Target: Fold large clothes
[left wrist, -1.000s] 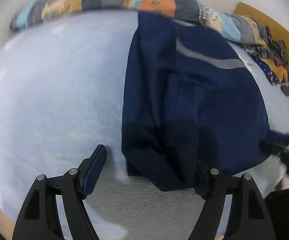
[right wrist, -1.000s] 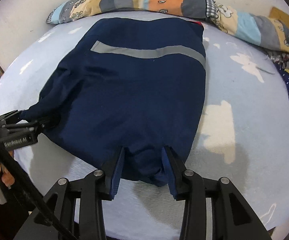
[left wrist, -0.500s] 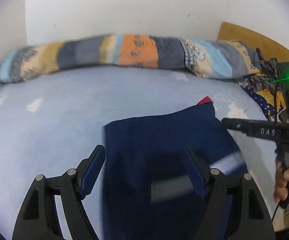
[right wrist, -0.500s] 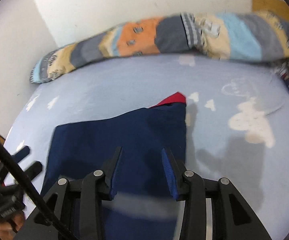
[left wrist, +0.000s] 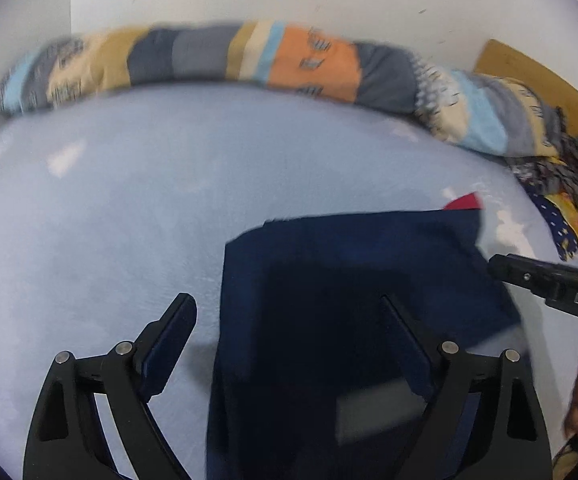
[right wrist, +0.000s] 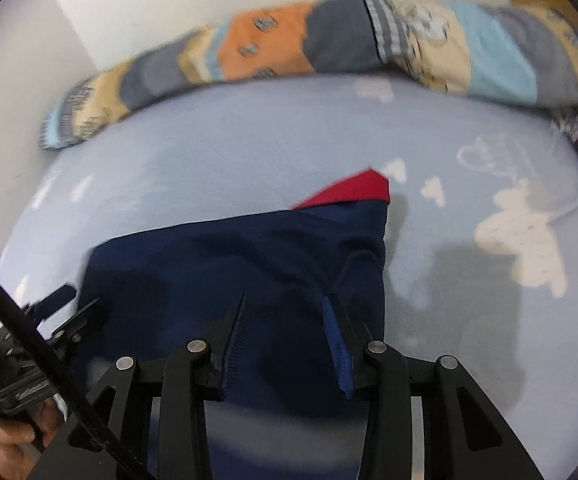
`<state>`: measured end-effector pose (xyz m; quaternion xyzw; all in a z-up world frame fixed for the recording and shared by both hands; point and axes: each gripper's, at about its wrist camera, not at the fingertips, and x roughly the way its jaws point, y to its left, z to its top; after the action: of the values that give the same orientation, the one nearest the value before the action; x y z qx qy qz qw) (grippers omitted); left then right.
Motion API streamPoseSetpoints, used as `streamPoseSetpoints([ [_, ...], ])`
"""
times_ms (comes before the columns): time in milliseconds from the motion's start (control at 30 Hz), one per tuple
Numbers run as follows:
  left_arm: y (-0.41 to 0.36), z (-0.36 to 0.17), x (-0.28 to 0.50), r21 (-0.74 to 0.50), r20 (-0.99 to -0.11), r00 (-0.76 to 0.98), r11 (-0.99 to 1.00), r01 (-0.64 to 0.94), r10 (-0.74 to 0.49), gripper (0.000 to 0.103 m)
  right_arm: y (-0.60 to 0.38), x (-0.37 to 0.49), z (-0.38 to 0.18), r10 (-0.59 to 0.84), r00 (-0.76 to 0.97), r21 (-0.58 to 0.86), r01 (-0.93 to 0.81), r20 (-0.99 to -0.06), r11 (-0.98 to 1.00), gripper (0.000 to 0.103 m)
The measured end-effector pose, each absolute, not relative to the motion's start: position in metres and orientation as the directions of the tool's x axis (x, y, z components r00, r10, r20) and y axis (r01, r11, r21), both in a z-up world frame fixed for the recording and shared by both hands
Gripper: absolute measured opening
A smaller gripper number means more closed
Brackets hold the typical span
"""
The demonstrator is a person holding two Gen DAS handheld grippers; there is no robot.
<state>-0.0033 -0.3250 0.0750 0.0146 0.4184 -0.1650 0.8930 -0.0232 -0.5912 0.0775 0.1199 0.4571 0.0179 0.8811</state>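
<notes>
We judge the fold half done: our right tongs (right wrist: 285, 344) grip the navy garment (right wrist: 249, 260) (seemingly doubled over), left tongs (left wrist: 289, 344) spread wide.

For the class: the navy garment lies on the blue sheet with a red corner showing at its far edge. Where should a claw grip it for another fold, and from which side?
Probably the far right corner of the navy garment, beside the red flap. Come in low from the right: that edge lies straight with bare sheet alongside, leaving room for a finger to slip under.
</notes>
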Motion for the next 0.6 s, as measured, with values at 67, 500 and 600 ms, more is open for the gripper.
streamPoseSetpoints([
  [67,-0.324,0.091,-0.033,-0.066,-0.717,0.64,0.941,0.331,-0.275,0.091,-0.585,-0.045,0.093,0.12,0.6,0.188,0.052,-0.791,0.981,0.044],
  [500,-0.299,0.055,-0.187,-0.036,-0.717,0.656,0.952,0.305,-0.237,0.091,-0.538,-0.228,0.069,0.14,0.6,0.18,0.006,-0.787,0.984,0.046],
  [600,-0.306,0.037,-0.189,0.011,-0.74,0.643,0.953,0.303,-0.196,0.091,-0.525,-0.234,0.053,0.126,0.568,0.142,-0.016,-0.813,0.99,0.046],
])
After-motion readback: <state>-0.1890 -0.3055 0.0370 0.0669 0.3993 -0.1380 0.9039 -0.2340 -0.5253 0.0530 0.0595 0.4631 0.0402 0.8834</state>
